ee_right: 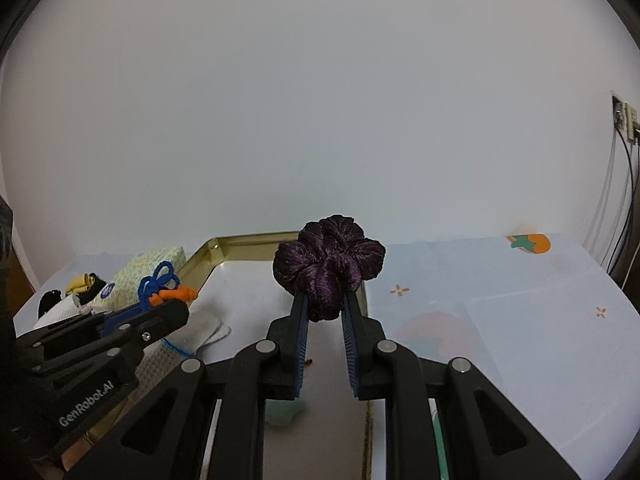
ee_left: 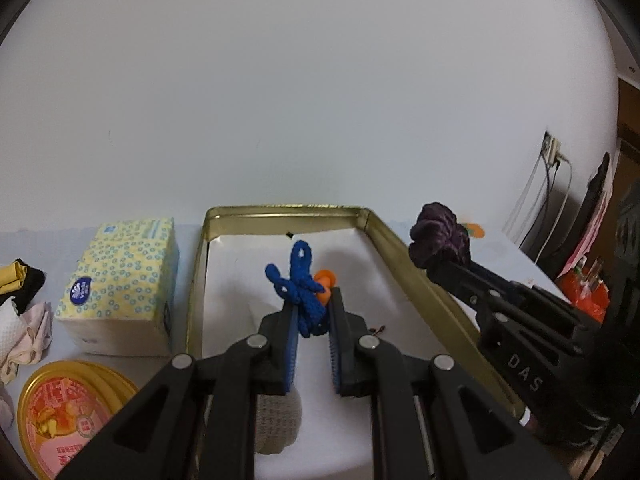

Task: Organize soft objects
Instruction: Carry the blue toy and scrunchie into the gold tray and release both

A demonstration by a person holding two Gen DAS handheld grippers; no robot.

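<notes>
My left gripper [ee_left: 313,301] is shut on a blue crocheted cord piece [ee_left: 298,276] with an orange bit [ee_left: 325,285], and holds it above a shallow gold tin tray [ee_left: 280,211]. My right gripper [ee_right: 326,298] is shut on a dark purple scrunchie [ee_right: 328,264] over the tray's right rim [ee_right: 363,292]. In the left wrist view the scrunchie [ee_left: 440,236] and right gripper [ee_left: 438,270] hang beyond the tray's right wall. The right wrist view has the left gripper [ee_right: 176,304] with the blue piece [ee_right: 158,280] at the left.
A yellow patterned tissue pack [ee_left: 120,280] stands left of the tray. A round lid with a pink label [ee_left: 68,412] and crumpled cloths [ee_left: 28,320] lie further left. A knitted white cloth [ee_right: 200,332] lies in the tray. Printed blue tablecloth [ee_right: 500,320] spreads to the right.
</notes>
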